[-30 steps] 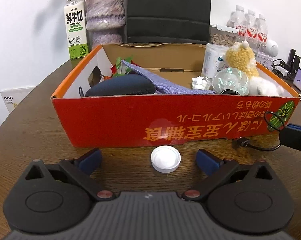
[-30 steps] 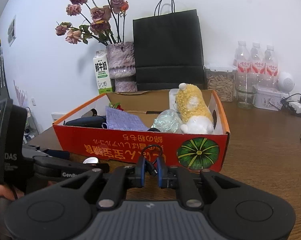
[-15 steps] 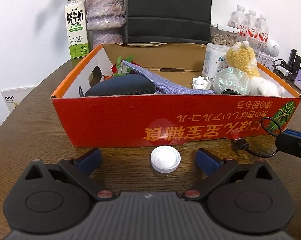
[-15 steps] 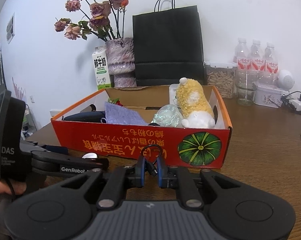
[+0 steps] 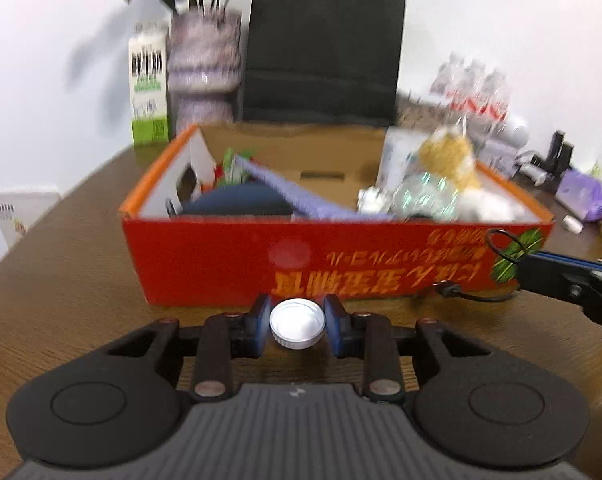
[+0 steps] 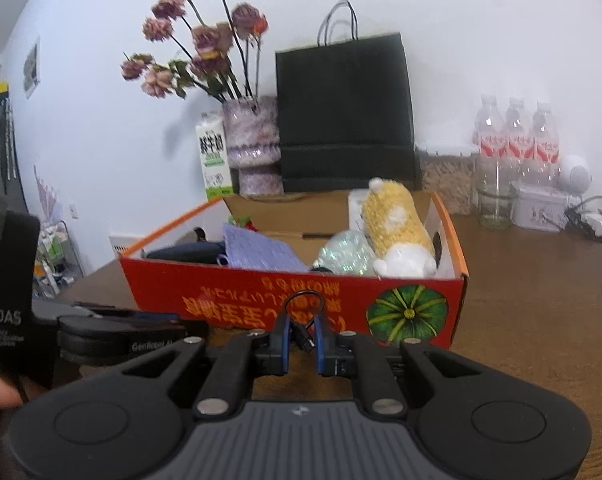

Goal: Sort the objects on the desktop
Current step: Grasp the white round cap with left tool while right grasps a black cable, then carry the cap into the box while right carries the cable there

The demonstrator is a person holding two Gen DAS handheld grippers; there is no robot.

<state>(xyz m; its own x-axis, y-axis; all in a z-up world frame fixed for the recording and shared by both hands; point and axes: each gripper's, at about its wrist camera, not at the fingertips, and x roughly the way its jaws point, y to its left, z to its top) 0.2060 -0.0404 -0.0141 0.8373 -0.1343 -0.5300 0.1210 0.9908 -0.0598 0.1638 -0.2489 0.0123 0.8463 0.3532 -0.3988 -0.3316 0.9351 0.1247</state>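
Left wrist view: the left tongs are closing, and the white bottle cap sits right between their blue pads, which look to be touching its rim on both sides. The cap is just in front of the red cardboard box, near the middle of its long wall, on the brown wooden surface. Inside the box lie a lilac cloth, a dark blue pouch and a yellow plush toy — all blurred. To the right of the box's front corner the right tongs reach in with a thin black cable looped above them.

Right wrist view: the right tongs are pinched together on the black cable, its loop standing up between the pads, its plug hanging down. They hover just before the box's front wall, left of the printed green pumpkin. The left tongs lie to the left of the box — their tips hidden.
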